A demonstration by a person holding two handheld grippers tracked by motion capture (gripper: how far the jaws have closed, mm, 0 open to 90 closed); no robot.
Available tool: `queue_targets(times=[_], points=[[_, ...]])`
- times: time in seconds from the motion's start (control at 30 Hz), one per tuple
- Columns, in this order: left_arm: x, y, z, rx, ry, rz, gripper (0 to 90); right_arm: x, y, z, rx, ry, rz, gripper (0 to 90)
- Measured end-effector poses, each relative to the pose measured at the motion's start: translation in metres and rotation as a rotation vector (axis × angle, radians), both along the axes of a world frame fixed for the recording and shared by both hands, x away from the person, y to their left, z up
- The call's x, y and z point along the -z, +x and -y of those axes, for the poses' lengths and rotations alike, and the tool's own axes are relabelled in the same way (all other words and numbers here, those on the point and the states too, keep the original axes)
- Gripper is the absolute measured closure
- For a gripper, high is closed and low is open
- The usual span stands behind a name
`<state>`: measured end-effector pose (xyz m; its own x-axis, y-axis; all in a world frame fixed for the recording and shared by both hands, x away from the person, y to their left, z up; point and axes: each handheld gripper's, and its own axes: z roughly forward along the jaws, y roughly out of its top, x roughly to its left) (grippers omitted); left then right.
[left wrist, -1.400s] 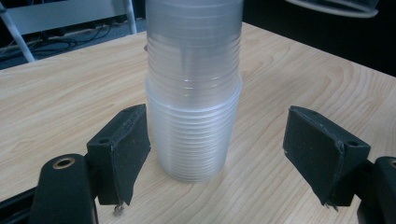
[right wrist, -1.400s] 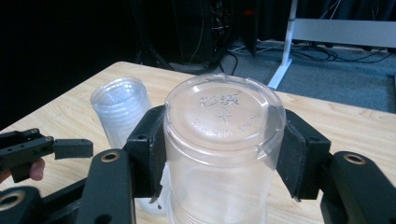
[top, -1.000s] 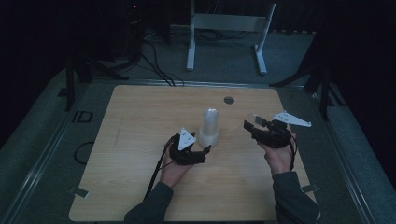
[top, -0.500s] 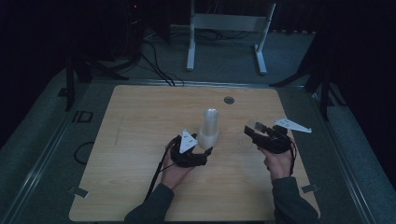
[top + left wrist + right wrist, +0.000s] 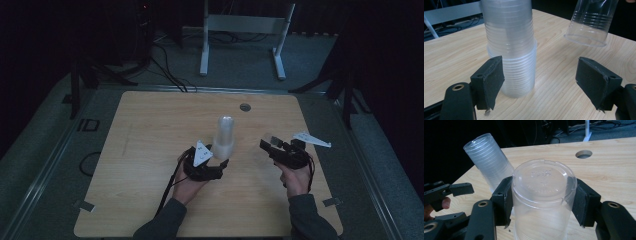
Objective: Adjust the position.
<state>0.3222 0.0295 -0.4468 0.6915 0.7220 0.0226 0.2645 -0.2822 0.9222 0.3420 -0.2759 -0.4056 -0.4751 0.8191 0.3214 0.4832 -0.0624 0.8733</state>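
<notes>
Right gripper view: tongs (image 5: 541, 202) clamp an empty upturned cup (image 5: 544, 195)

Left claw (image 5: 221, 161): black body at lower centre of the high view, with a pale grey three-cornered plate on top bearing small dark marks.
Right claw (image 5: 266, 145): black body at lower right of the high view, its pale grey three-cornered plate jutting toward the right edge.
Jaws: black, blocky, faced with dark rough-textured pads; a small screw tip shows under each pad in the gripper views.
Pivots: brass-coloured ringed holes in the black arms at the bottom corners of both gripper views.
Cable: black, trailing from the left claw toward the bottom edge.
Sleeves: dark grey, long, reaching the wrists at the bottom edge.
</notes>
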Motion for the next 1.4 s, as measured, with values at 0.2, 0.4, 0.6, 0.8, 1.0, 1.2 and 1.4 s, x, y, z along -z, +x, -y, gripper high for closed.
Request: queue_targets(times=[0.2,0.4,0.6,0.8,1.0,1.2,1.4], points=[[0.000,-0.001,0.002,0.003,0.002,0.001,22.4,0.005,-0.001,0.001,0.001,0.016,-0.011,41.2],[0.001,-0.002,0.004,0.006,0.007,0.002,22.4,0.009,-0.002,0.002,-0.001,0.041,-0.019,41.2],[0.000,-0.002,0.005,0.008,0.005,0.004,22.4,0.012,-0.003,0.003,0.003,0.064,-0.029,41.3],[0.000,-0.003,0.008,0.019,0.006,0.000,22.4,0.016,-0.003,0.004,-0.002,0.099,-0.042,41.3],[0.000,-0.003,0.011,0.027,0.003,0.001,22.4,0.019,-0.004,0.004,-0.011,0.124,-0.055,41.4],[0.000,-0.003,0.014,0.036,0.001,-0.003,22.4,0.021,-0.005,0.004,-0.013,0.146,-0.062,41.4],[0.000,-0.003,0.019,0.057,0.002,-0.013,22.5,0.025,-0.006,0.004,-0.008,0.167,-0.072,41.4]])
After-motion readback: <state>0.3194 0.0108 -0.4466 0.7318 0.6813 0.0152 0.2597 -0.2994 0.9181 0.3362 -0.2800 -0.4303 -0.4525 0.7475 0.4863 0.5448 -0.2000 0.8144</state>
